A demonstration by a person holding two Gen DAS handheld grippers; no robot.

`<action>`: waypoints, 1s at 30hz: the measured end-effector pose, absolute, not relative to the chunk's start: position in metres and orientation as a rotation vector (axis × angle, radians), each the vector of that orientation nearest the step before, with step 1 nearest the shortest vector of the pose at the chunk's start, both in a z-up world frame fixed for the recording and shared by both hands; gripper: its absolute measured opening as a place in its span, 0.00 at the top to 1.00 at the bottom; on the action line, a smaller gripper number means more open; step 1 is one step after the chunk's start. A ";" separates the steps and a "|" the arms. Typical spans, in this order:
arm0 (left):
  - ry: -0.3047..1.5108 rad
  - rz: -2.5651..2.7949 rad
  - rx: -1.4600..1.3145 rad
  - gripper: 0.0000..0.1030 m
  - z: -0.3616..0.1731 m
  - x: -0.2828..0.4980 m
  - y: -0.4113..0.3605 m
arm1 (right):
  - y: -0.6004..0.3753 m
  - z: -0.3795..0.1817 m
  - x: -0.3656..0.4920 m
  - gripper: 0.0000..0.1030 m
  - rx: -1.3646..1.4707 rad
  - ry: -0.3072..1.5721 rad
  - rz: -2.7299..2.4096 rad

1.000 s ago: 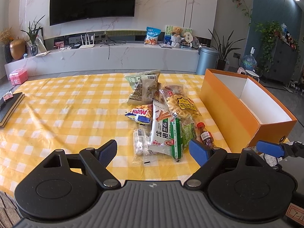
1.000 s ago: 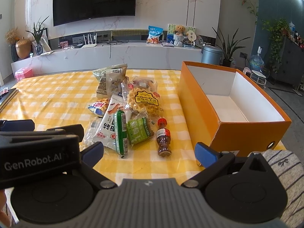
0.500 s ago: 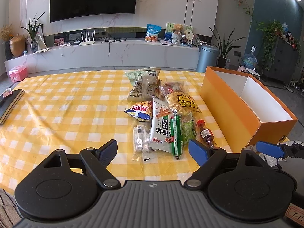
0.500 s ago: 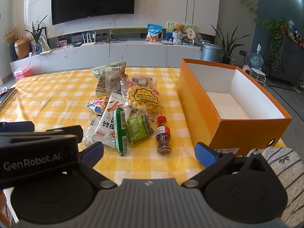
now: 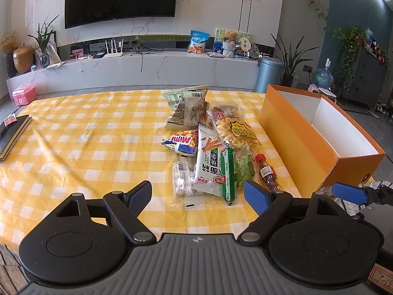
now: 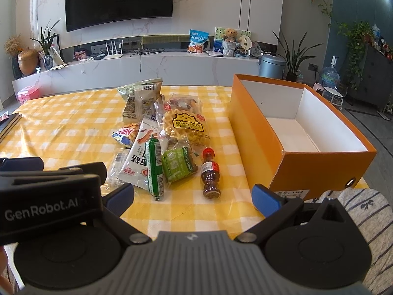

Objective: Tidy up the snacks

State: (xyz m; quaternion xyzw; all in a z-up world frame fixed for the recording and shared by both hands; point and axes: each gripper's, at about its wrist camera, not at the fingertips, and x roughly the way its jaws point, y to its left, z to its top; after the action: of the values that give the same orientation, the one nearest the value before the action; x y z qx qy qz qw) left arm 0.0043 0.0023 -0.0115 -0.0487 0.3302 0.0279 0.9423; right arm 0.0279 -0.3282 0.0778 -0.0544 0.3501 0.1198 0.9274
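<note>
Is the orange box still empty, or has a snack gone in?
Empty: the orange box shows only bare white floor and walls in the right wrist view.

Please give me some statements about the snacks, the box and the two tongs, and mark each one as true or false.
1. The orange box holds no snacks. True.
2. The small cola bottle stands upright. False: it lies on its side on the checked tablecloth.
3. The left tongs are open and hold nothing. True.
4. The green sausage lies inside the box. False: it rests on top of the snack pile.
5. The right tongs grip the bottle. False: they are open and empty.
</note>
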 end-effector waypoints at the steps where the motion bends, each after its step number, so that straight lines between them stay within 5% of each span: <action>1: 0.674 0.057 -0.099 0.04 -0.012 0.004 0.002 | -0.328 0.078 0.028 0.03 -0.111 0.718 0.246; 23: 0.608 0.228 -0.196 0.08 -0.023 0.019 0.059 | -0.296 0.062 0.050 0.03 -0.163 0.693 0.415; 30: 0.663 0.269 -0.207 0.08 -0.039 0.030 0.073 | -0.303 0.041 0.095 0.03 -0.022 0.848 0.414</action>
State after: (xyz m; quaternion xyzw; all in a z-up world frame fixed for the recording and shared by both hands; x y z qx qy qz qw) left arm 0.0298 0.0732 -0.0389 -0.1013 0.3241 0.1314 0.9314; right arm 0.0953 -0.3032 0.0413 -0.0104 0.4086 0.1992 0.8906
